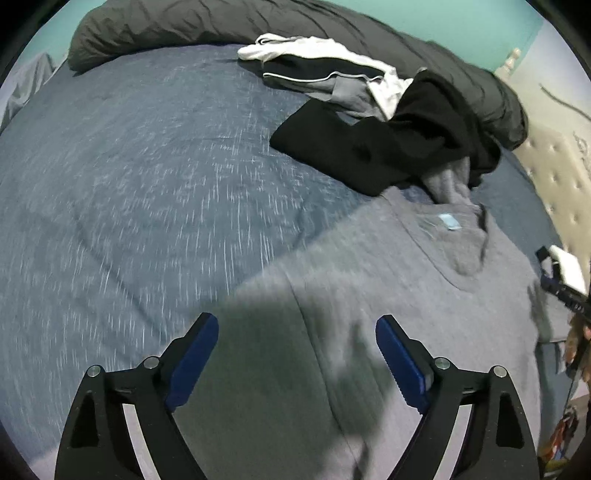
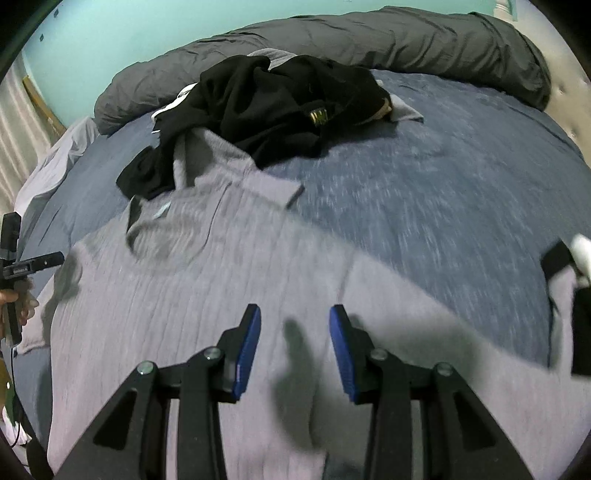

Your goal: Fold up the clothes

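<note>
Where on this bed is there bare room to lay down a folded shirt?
The widest bare patch of blue bedspread lies between the rolled dark duvet, the clothes pile and the spread grey shirt. In the right wrist view, another patch shows on the shirt's other side. It is crowded at the pile by the shirt's collar.

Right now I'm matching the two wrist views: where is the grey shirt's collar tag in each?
Left wrist: collar tag sits right of centre, just below the black garment.
Right wrist: collar tag sits left of centre.
Shared landmark: the black garment heaped beyond the collar.
</note>
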A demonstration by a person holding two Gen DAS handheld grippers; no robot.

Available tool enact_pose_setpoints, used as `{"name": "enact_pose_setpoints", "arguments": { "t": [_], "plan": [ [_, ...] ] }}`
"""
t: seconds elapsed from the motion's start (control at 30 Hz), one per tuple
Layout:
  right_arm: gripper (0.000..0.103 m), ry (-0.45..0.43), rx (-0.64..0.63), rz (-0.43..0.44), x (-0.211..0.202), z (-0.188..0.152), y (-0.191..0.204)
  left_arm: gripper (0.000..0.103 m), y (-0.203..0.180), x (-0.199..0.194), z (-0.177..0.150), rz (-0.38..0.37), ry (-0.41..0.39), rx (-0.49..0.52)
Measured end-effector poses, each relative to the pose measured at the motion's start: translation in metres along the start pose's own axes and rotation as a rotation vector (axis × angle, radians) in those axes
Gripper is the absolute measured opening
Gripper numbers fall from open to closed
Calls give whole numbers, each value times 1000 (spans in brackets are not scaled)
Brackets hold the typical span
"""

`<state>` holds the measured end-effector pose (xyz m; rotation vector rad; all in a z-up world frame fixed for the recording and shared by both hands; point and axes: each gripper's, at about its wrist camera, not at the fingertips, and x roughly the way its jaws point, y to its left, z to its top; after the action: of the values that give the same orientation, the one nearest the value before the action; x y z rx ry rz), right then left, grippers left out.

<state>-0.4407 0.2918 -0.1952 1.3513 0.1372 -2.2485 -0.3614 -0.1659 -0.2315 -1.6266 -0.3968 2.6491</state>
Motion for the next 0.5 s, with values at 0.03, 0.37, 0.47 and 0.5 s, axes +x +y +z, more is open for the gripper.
{"name": "enact_pose_setpoints", "arguments": {
  "t": [0.03, 0.37, 0.47, 0.5],
  "plan": [
    [38, 0, -5, -1, 6, 7, 1, 90, -1, 5, 5, 0, 2, 7],
    [48, 43, -144, -17, 58, 60, 23, 90, -8, 47, 33, -20, 56, 54],
    [48, 77, -182, -25, 73, 66, 29, 82, -12, 53, 33, 0, 59, 90],
    [48, 83, -192, -27, 77, 66, 30, 76, -14, 55, 33, -1, 57, 105]
  ]
}}
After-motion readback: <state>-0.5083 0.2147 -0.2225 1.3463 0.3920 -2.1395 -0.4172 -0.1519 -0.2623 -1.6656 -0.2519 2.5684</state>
